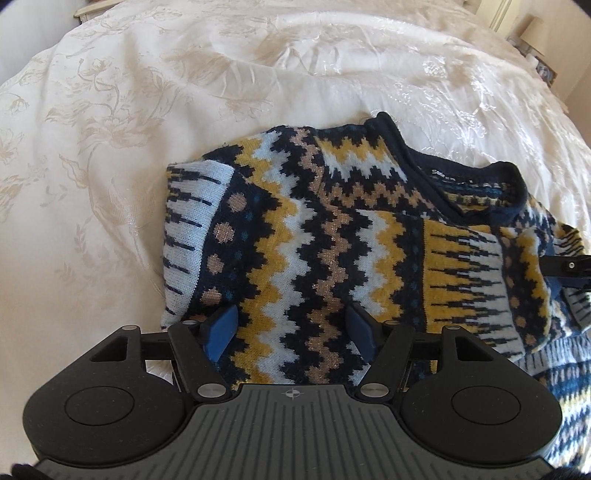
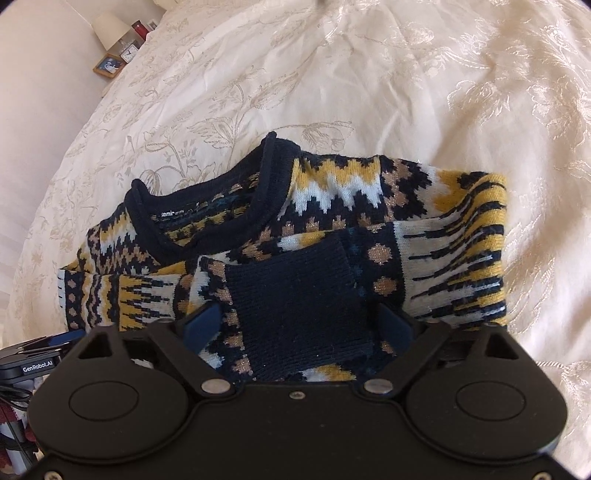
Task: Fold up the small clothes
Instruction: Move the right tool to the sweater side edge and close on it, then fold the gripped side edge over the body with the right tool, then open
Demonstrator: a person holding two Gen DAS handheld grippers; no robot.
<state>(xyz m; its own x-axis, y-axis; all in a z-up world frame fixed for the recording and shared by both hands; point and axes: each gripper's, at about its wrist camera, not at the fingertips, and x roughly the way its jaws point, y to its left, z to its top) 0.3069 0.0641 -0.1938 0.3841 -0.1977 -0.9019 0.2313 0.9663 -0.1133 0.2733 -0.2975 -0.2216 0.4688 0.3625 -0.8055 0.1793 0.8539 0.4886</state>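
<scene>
1. A patterned knit sweater (image 1: 332,229) in navy, mustard, pale blue and tan zigzags lies partly folded on a cream bedspread (image 1: 129,147) with a woven floral design
2. The sweater's navy ribbed collar (image 2: 207,206) sits at its far edge, away from both cameras, and a small label shows inside the neckline
3. In the left wrist view the left gripper (image 1: 291,328) hovers over the sweater's near edge, its blue-padded fingers (image 1: 221,330) spread wide apart with zigzag knit showing between them; nothing is clamped
4. One sleeve is folded inward across the sweater's body, its pale striped part lying at the sweater's left side in the left wrist view
5. In the right wrist view the right gripper (image 2: 301,328) stands over the sweater's near edge, jaws wide apart; the navy ribbed cuff (image 2: 299,310) of a folded-over sleeve lies between the two pads, and I cannot tell whether the pads touch it
6. The left gripper's dark body shows at the lower left edge of the right wrist view, just beside the sweater
7. Beyond the sweater's collar, off the bedspread's far corner, stand a lamp (image 2: 110,31), a small framed picture (image 2: 109,66) and a small clock (image 2: 129,55)
</scene>
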